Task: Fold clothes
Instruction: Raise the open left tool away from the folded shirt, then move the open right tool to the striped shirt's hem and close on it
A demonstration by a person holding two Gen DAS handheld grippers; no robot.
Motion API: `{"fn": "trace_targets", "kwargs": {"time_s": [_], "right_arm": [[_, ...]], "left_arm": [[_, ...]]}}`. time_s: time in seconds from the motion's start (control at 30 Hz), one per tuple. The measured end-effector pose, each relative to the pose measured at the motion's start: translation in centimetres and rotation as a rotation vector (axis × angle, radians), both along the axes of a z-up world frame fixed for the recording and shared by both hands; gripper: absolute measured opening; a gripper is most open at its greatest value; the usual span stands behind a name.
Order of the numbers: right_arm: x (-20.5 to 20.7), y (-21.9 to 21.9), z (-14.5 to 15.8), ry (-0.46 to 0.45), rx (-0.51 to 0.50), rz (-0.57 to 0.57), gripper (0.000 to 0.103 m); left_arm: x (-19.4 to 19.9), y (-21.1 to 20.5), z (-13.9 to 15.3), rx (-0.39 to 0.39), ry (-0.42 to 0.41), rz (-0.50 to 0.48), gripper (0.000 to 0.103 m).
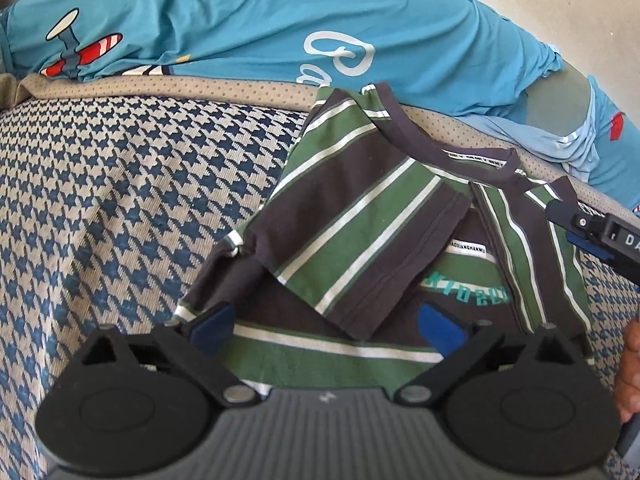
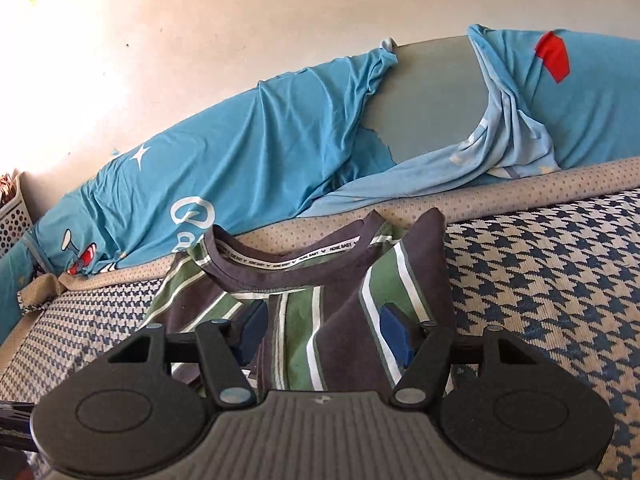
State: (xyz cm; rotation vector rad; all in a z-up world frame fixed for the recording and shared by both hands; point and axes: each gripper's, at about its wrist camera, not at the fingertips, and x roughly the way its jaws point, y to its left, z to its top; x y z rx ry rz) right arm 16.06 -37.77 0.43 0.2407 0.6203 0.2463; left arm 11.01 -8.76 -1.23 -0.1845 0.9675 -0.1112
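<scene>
A small T-shirt (image 1: 360, 216) with green, dark grey and white stripes lies on the houndstooth bed cover (image 1: 120, 200), neck toward the far side. Both its sleeves are folded in over the chest. My left gripper (image 1: 326, 330) is open, its blue pads spread wide just above the shirt's lower part. In the right wrist view the T-shirt (image 2: 296, 320) lies under my right gripper (image 2: 322, 332), which is open with the folded right side of the shirt between its pads. The right gripper (image 1: 588, 232) also shows at the shirt's right edge in the left wrist view.
A blue sheet with an aeroplane print (image 1: 248, 20) is bunched along the far side, over a grey cushion (image 2: 428, 100). A pale wall (image 2: 200, 40) rises behind it. A white perforated basket (image 2: 12, 216) stands at the far left. A person's hand (image 1: 630, 364) shows at the right edge.
</scene>
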Motion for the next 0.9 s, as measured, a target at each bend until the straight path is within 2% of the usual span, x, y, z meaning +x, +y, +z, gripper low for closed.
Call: {"fn": "trace_targets", "kwargs": {"time_s": [0.17,0.2,0.3,0.73,0.9], "right_arm": [[1.3,-0.9,-1.5,0.071,-0.045,-0.095,0.062],[1.5,-1.3,-1.8,0.081,-0.037,-0.11,0.055],[1.6,-1.6,-1.8,0.081,-0.035,-0.113,0.051],[0.5,-3.1,-0.1,0.117,-0.039,-0.163,0.055],[-0.4,-4.8,-0.4,0.16,-0.015,-0.132,0.055]], "left_arm": [[0.1,0.4,-0.4,-0.024,0.025,0.013,0.1],[0.1,0.4,-0.5,-0.021,0.026,0.011,0.1],[0.1,0.3,-0.6,-0.014,0.031,0.012,0.101],[0.3,0.2,-0.4,0.016,0.035,0.012,0.103],[0.1,0.0,-0.1,0.03,0.024,0.004,0.103]]}}
